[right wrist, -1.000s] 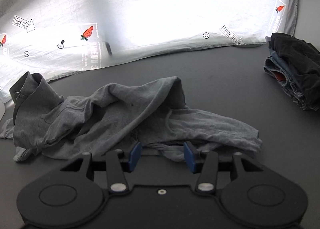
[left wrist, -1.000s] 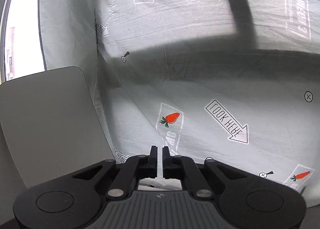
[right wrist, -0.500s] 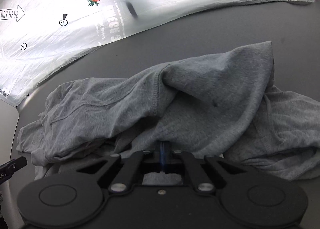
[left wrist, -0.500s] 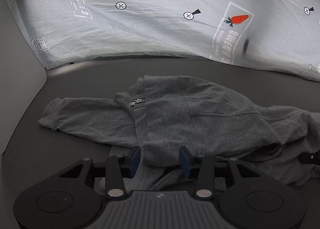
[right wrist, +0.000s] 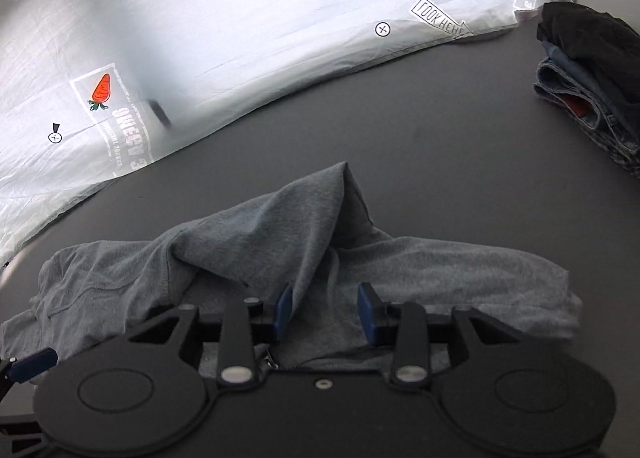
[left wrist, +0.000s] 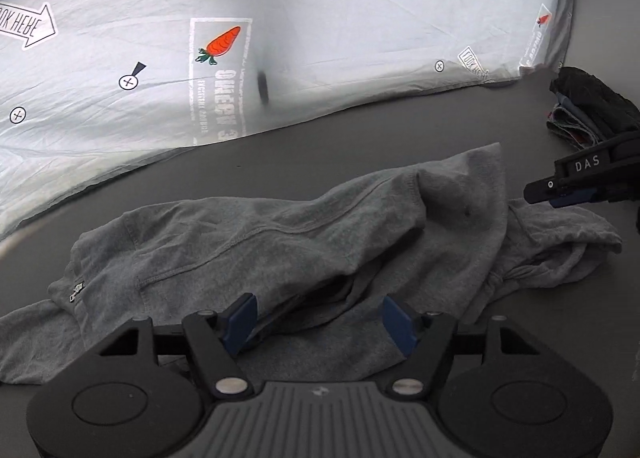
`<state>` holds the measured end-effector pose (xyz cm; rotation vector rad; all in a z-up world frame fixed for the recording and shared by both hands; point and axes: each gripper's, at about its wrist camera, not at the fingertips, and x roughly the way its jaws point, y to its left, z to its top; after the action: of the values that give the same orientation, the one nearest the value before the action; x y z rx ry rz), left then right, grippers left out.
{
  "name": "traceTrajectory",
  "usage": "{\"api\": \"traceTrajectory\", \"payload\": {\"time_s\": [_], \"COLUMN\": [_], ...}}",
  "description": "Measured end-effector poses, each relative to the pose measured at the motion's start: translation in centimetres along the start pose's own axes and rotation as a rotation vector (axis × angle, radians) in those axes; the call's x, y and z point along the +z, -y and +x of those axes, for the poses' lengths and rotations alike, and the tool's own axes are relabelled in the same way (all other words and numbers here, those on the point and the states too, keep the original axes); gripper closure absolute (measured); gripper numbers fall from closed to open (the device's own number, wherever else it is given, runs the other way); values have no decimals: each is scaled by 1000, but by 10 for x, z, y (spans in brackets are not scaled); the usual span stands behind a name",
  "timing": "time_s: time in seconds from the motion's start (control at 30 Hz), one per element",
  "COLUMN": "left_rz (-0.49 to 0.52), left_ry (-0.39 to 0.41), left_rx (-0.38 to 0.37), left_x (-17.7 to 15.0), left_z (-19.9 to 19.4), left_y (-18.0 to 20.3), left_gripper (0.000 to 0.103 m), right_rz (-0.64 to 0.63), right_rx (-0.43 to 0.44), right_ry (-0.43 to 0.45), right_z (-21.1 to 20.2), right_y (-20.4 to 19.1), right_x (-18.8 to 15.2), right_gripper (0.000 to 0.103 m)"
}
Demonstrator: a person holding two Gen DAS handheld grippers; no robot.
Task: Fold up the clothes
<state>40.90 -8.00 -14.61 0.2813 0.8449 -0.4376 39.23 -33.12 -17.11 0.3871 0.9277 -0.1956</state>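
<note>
Left wrist view shows a gray zip hoodie (left wrist: 304, 242) lying crumpled on the dark table (left wrist: 360, 145). It is bunched up in soft lumps, with one part poking up in the middle and a small metal zipper pull (left wrist: 77, 292) at its left edge. The left gripper (left wrist: 318, 322) sits low over the near side of the hoodie. Its jaws have just been opening and now stand wide, with cloth between them but not pinched. In the right wrist view, the right gripper (right wrist: 326, 310) has also just been opening. Its jaws are partly apart over the cloth. A pile of folded clothes (right wrist: 592, 77) sits far right. A white printed sheet (right wrist: 240, 37) hangs behind the table.
</note>
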Motion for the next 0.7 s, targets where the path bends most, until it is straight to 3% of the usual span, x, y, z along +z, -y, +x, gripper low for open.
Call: {"api": "traceTrajectory", "payload": {"time_s": [0.07, 0.17, 0.27, 0.37, 0.4, 0.47, 0.5, 0.7], "left_rz": [164, 361, 471, 551, 566, 562, 545, 386], "left_ry": [-2, 1, 3, 61, 74, 73, 75, 141], "left_rx": [-53, -6, 29, 46, 41, 13, 34, 182], "left_x": [-2, -10, -14, -13, -11, -5, -2, 33], "left_z": [17, 45, 66, 77, 80, 85, 87, 83], "left_y": [42, 87, 115, 133, 137, 139, 138, 87], "left_gripper": [31, 32, 32, 37, 45, 77, 97, 100], "right_rz": [29, 70, 116, 130, 125, 117, 112, 126], "right_rx": [2, 8, 28, 39, 44, 52, 55, 87], "right_ry": [-24, -64, -101, -120, -117, -110, -108, -121], "right_z": [-1, 0, 5, 10, 10, 9, 9, 12], "right_y": [11, 27, 37, 41, 41, 41, 41, 45], "right_x": [-14, -36, -51, -56, -55, -53, -53, -52], "right_gripper": [66, 66, 66, 66, 66, 65, 65, 65]}}
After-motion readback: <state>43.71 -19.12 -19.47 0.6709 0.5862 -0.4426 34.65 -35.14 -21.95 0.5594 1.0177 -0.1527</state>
